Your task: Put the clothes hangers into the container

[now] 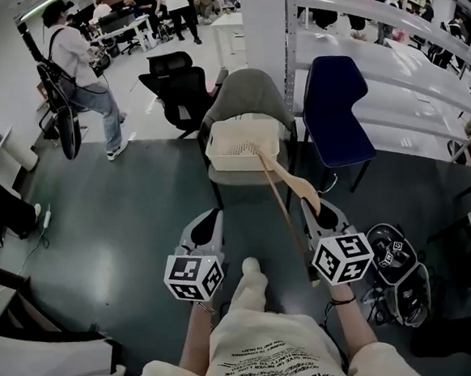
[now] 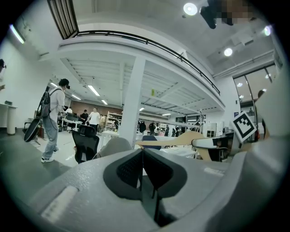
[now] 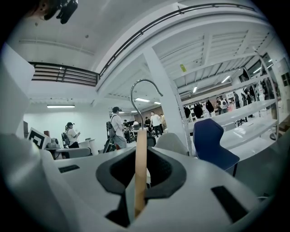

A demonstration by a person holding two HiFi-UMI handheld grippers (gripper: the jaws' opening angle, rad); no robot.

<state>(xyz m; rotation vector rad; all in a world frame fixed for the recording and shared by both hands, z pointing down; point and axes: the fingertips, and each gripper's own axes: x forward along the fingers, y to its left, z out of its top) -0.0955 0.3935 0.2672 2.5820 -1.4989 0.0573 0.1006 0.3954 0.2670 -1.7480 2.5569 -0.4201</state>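
Holding a wooden clothes hanger (image 1: pixel 286 181) in the right gripper (image 1: pixel 322 210), jaws nearly closed and pinching the flat wood edge-on. Easy to see from the right gripper view: pale wood strip (image 3: pixel 140 158) standing upright between the pads, metal hook (image 3: pixel 138 88) curling up above it. Nothing in the left gripper (image 1: pixel 209 222), jaws pressed right together with no gap in the left gripper view (image 2: pixel 143 168). Pointing both grippers side by side at about the same height, roughly level, toward a grey chair (image 1: pixel 244 93) just ahead. On that chair's seat, a cream perforated container (image 1: pixel 221 156), empty from what shows. Hanger not in it yet: far end reaching about to the container's near rim in the head view, rest running back toward the right gripper. Just right of the grey chair, a dark blue chair (image 1: pixel 336 106). Further back, a black office chair (image 1: pixel 174 82) and a few people standing around.
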